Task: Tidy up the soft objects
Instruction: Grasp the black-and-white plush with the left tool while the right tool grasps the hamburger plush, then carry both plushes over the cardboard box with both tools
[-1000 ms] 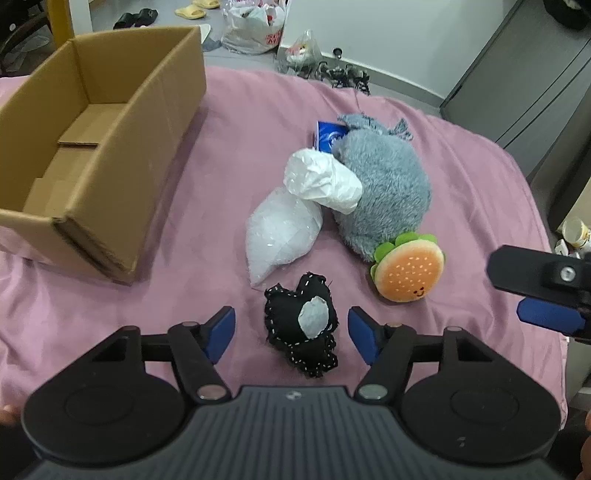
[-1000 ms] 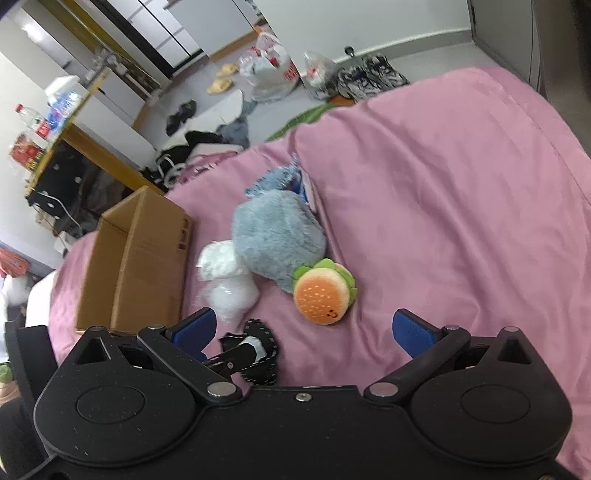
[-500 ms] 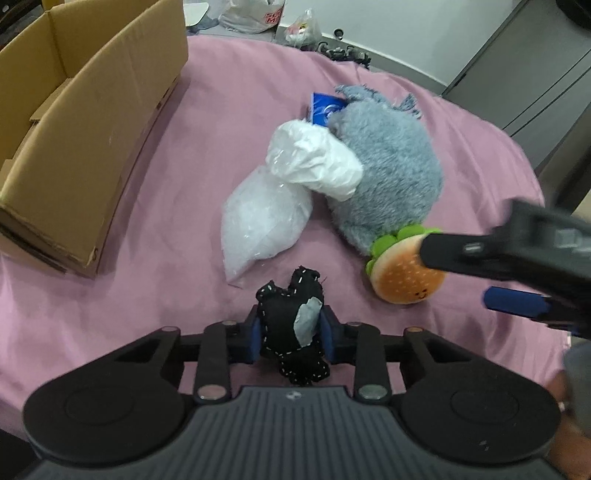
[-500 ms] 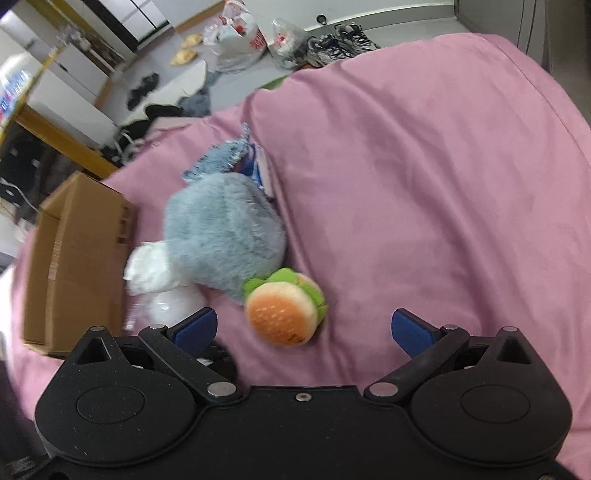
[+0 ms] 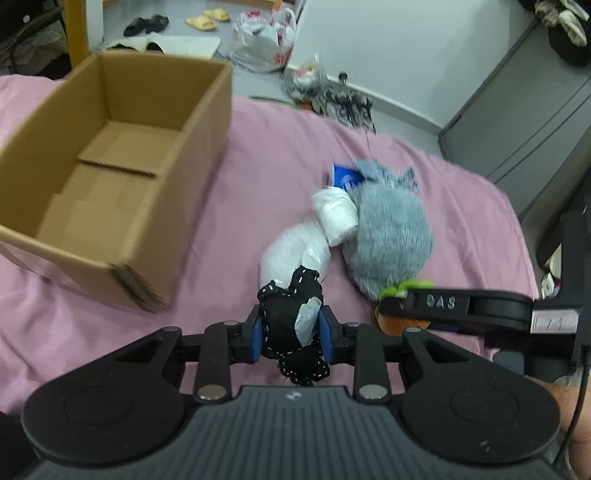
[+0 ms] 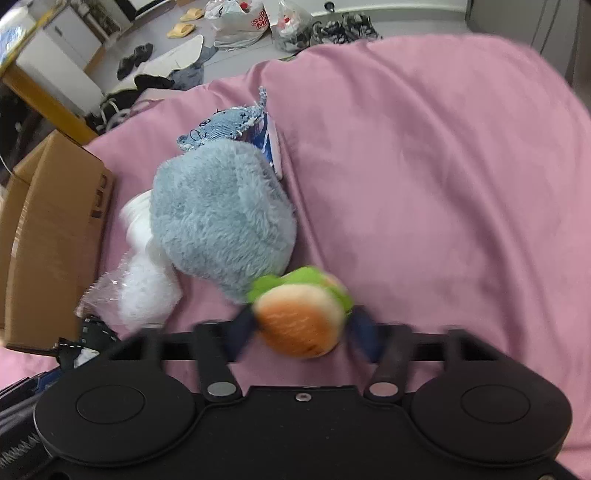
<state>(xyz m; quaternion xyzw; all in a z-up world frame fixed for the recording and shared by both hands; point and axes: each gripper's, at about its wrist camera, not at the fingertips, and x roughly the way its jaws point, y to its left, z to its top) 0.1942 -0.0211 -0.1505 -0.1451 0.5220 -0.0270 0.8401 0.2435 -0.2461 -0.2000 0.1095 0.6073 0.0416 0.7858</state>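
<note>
Cardboard box at left on pink bed, open. Left claw pinching black stitched heart. Grey plush mid-bed, touching white bags. Right claw flanking burger plush; blur hides contact, grip state unclear.

I'm working in a lived-in bedroom at home: a bed under a pink sheet fills my view, with slippers, shoes and plastic shopping bags on the floor at twelve o'clock
</note>
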